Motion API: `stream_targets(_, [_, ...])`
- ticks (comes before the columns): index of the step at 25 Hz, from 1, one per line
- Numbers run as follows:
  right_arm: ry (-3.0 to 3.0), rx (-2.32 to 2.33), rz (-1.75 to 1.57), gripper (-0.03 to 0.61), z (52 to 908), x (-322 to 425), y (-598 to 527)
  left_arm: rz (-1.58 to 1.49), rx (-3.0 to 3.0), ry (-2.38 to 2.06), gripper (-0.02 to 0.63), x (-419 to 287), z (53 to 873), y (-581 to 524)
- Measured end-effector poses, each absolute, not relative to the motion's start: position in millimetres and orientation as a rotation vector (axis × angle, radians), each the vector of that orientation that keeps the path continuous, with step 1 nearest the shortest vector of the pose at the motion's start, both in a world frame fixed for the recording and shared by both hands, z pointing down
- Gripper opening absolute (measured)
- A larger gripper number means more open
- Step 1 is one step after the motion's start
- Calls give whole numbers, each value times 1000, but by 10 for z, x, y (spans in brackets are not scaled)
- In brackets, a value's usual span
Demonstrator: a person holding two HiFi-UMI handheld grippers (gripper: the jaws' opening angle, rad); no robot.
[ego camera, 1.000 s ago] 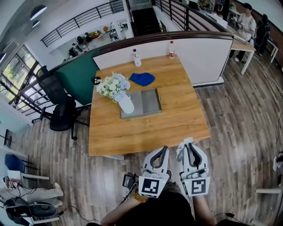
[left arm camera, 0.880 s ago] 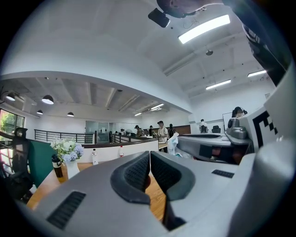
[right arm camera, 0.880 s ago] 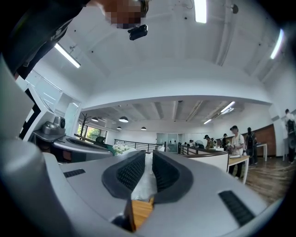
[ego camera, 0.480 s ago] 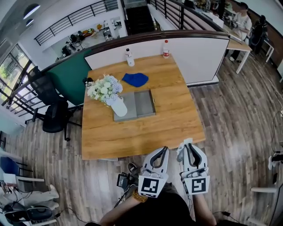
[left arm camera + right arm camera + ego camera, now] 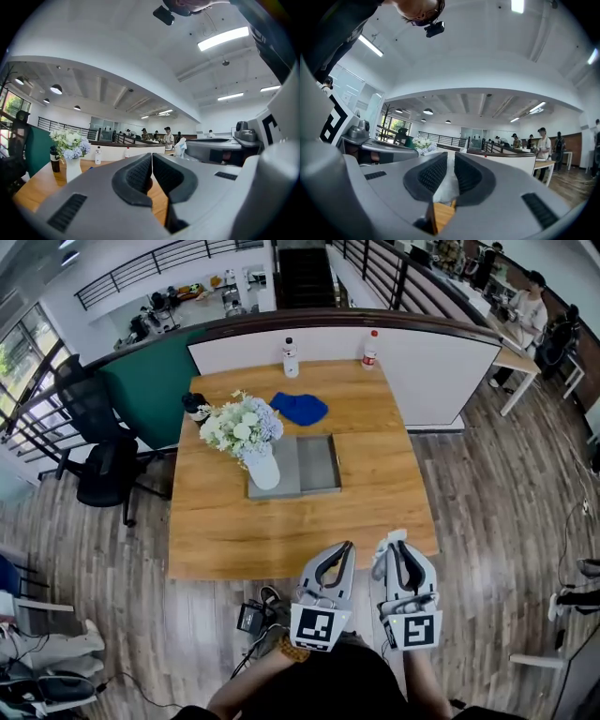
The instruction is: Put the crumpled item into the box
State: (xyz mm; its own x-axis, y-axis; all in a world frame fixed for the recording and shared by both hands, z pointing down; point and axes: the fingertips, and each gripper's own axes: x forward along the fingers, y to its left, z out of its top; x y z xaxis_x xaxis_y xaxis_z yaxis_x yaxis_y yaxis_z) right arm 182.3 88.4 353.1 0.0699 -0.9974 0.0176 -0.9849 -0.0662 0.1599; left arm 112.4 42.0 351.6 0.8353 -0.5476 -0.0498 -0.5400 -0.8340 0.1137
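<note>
Head view: high, steeply down on table (image 5: pixel 234 531); left gripper (image 5: pixel 347 547) and right gripper (image 5: pixel 396 546) views: low, level, at near edge, sharing flowers (image 5: pixel 70 140)

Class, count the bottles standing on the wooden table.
3. A pale bottle and a red-capped bottle stand at the table's far edge. A dark bottle stands left of the flowers. The flowers may hide another.

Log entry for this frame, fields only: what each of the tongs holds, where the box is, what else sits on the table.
left tongs: shut, empty
right tongs: shut on crumpled item, white
box: grey, open, mid-table
vase of flowers: by the box's left part
blue cloth: behind the box
bottles: two, at the far edge
task state: item not yet in box
</note>
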Motion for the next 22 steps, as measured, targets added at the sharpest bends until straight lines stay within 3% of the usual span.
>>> stream_targets(13, [-2033, 2099, -175, 54, 3423, 1415, -233, -206, 2839, -977, 26, 392, 3454, -692])
stream_targets(22, [-2211, 1967, -140, 54, 3478, 1491, -1032, -188, 2766, -1142, 26, 622, 3278, -1239])
